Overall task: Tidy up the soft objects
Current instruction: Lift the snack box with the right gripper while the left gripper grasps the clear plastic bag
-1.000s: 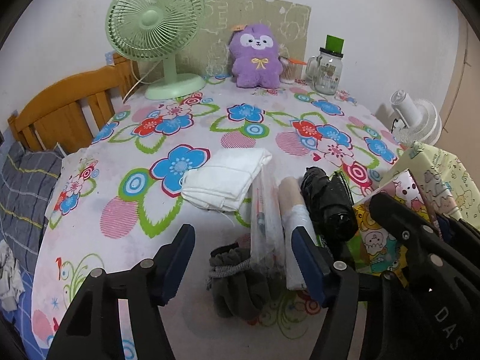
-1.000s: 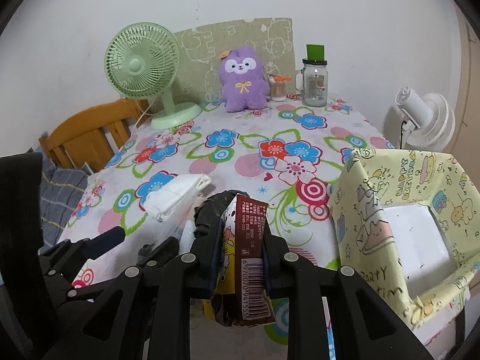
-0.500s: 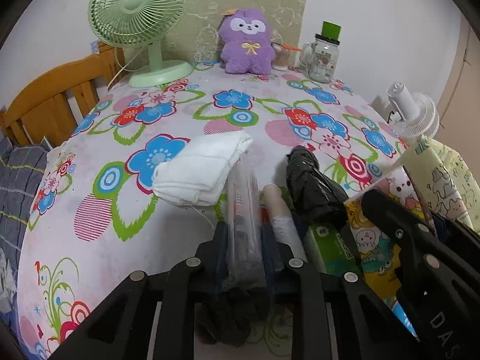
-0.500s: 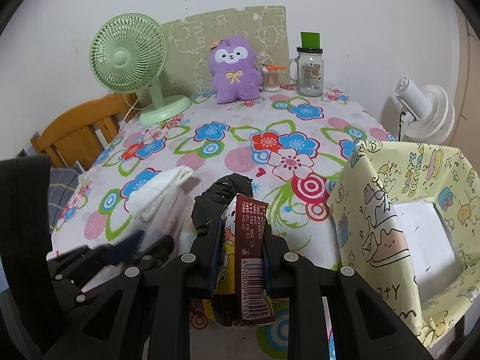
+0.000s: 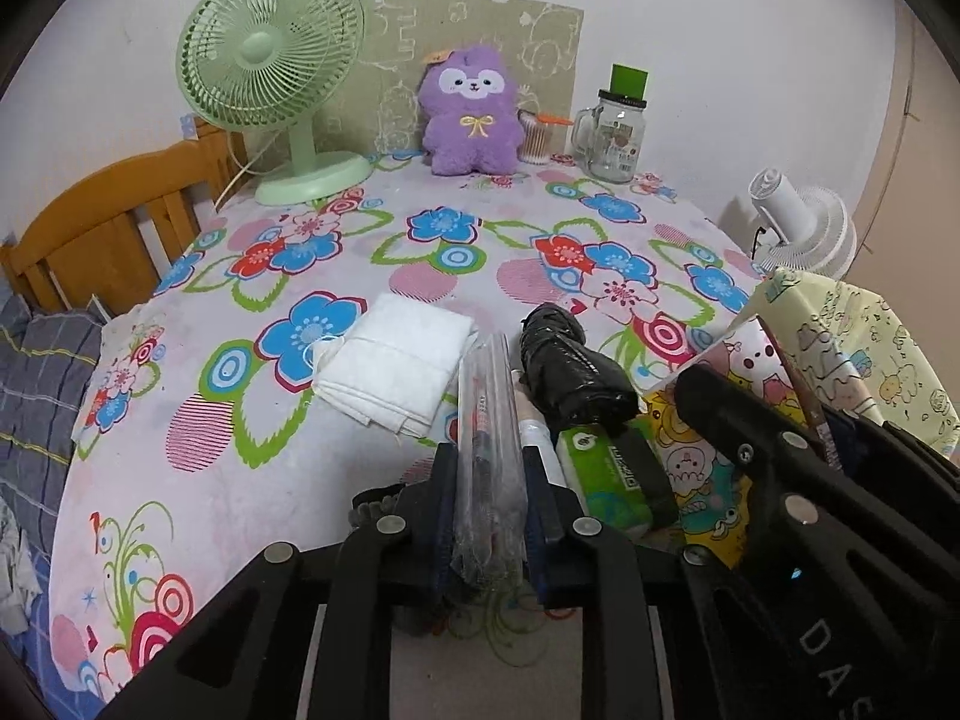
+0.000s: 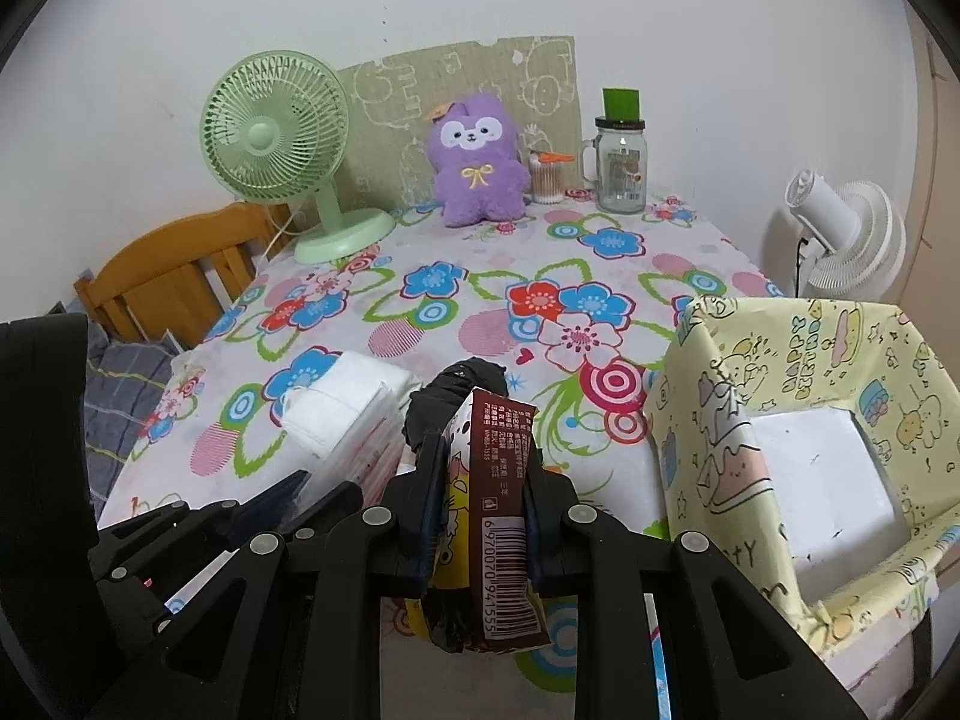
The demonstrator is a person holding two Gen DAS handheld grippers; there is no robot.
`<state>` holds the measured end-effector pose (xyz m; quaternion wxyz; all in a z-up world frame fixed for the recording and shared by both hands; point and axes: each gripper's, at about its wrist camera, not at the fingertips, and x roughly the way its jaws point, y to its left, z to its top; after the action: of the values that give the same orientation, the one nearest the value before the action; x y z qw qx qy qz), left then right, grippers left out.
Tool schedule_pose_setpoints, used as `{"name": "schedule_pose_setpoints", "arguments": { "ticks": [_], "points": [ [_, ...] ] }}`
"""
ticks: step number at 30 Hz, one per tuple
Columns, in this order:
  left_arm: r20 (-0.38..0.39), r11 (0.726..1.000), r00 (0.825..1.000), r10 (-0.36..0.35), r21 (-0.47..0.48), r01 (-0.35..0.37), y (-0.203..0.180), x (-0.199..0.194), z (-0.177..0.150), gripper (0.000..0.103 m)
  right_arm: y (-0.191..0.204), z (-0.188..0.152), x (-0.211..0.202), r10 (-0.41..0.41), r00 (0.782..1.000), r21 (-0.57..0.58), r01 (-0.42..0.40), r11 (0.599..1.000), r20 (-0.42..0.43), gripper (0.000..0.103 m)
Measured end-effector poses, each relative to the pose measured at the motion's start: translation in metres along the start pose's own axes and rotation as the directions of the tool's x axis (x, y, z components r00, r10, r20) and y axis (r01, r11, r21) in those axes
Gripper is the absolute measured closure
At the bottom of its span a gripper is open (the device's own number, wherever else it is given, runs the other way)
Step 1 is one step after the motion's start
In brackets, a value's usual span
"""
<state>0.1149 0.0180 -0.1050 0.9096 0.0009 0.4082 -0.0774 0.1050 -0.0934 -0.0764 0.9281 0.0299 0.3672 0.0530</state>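
1. My L gripper [image 5: 489,501] sits low over the near edge of the table [image 5: 198,480], fingers pointing toward the far edge, jaws clamped on 1 clear plastic packet [image 5: 487,450] standing on edge between them.
2. My R gripper [image 6: 480,516] is just right of it, level, nipped tight on 1 brown carton pack [image 6: 493,516], barcode side facing the cam.
3. Near-edge pile, counted: 1 folded white cloth [image 5: 399,369] flat on the tablecloth left of the packet; 1 black rolled bundle [image 5: 570,369] just right of it; 1 green tissue pack [image 5: 606,480] touching the bundle's near end; 1 pale roll [image 5: 534,426] btwn packet and green pack, mostly hidden.
4. 1 yellow cartoon-print bin [image 6: 810,420] at the table's right edge, open top, white inside.
5. Far edge: 1 purple plush [image 5: 471,114] upright at the middle, 1 green desk fan [image 5: 270,66] at far-left corner, 1 glass mug-jar [image 5: 615,126] right of the plush, 1 small cotton-swab tub [image 5: 534,135] btwn them.
6. Off the table: 1 white fan [image 6: 846,234] right, 1 wooden chair [image 5: 114,222] left.
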Motion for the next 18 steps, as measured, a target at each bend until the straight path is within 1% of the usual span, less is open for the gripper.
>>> {"name": "schedule_pose_setpoints", "arguments": {
  "ticks": [5,9,13,18],
  "points": [
    [0.021,1.0,1.0,0.01,0.006,-0.01,-0.005,-0.014,-0.001,0.084,0.002,0.001,-0.014,-0.001,1.0,-0.011,0.001,1.0,0.022,0.078],
    [0.024,1.0,1.0,0.014,0.017,-0.014,-0.011,-0.024,0.0,0.084,0.001,0.002,-0.026,-0.003,0.999,-0.017,0.004,1.0,0.039,0.078],
    [0.053,0.999,0.998,0.035,0.025,-0.036,-0.019,-0.036,0.002,0.084,-0.001,0.006,-0.039,-0.01,0.998,-0.027,0.011,1.0,0.062,0.078],
    [0.083,0.999,0.996,0.04,0.029,-0.043,-0.029,-0.048,0.005,0.084,-0.006,0.009,-0.056,-0.019,0.996,-0.037,0.022,0.999,0.091,0.078]
  ]
}}
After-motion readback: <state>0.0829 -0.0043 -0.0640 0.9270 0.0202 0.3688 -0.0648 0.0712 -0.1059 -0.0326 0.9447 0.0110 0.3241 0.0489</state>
